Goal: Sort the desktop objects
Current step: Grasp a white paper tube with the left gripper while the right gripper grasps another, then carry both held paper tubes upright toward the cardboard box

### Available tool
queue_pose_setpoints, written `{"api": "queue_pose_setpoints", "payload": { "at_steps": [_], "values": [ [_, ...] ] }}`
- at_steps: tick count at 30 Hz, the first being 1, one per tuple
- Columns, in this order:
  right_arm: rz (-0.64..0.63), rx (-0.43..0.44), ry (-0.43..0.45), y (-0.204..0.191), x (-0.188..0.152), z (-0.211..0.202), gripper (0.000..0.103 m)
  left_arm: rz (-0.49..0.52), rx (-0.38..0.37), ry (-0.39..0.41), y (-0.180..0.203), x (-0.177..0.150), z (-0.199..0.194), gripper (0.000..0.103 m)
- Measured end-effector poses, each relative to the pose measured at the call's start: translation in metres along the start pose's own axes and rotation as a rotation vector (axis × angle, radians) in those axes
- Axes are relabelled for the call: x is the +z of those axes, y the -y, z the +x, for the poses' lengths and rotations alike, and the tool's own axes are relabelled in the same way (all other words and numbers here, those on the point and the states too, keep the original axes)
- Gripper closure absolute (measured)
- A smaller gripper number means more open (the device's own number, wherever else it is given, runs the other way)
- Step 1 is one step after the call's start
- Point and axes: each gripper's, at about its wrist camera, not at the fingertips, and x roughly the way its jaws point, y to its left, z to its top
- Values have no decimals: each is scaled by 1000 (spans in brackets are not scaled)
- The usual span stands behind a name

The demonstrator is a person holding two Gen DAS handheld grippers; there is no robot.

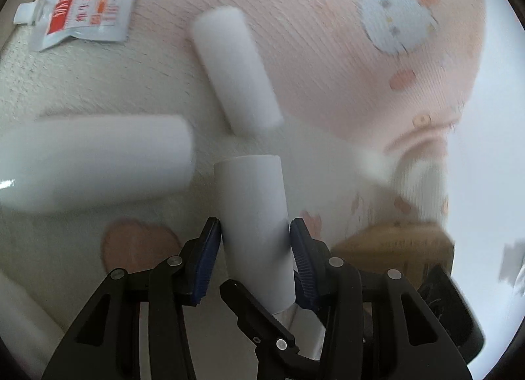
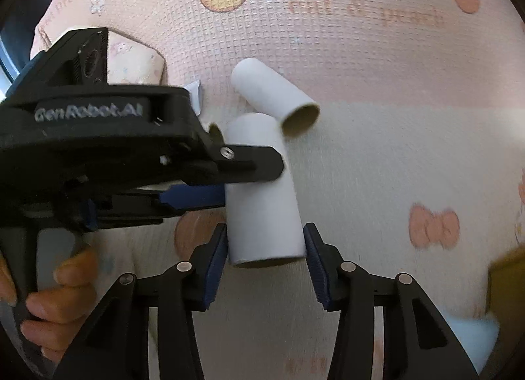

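My left gripper is shut on a white cardboard tube; its blue pads press both sides. The same tube shows in the right wrist view, held by the left gripper, which comes in from the left. My right gripper straddles the tube's near end, with small gaps beside the pads; the jaws look open. A second white tube lies on the cloth beyond. A third white tube, blurred, is at the left.
A pink and cream Hello Kitty cloth covers the surface. A white and red spout pouch lies at the far left. A brown cardboard box sits at the right, and a yellow-brown object shows at the right edge.
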Motion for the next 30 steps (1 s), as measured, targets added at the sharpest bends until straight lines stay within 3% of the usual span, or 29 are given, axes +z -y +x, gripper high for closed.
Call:
{"api": "queue_pose_setpoints", "payload": {
  "at_steps": [7, 18, 30],
  "values": [
    [30, -33, 13, 22, -39, -40, 62, 128, -8, 0, 26, -34, -1, 55],
    [34, -36, 49, 43, -94, -111, 62, 115, -63, 34, 30, -75, -23, 55],
    [-4, -73, 211, 85, -139, -226, 62, 273, -83, 117, 105, -104, -61, 55]
  ]
}}
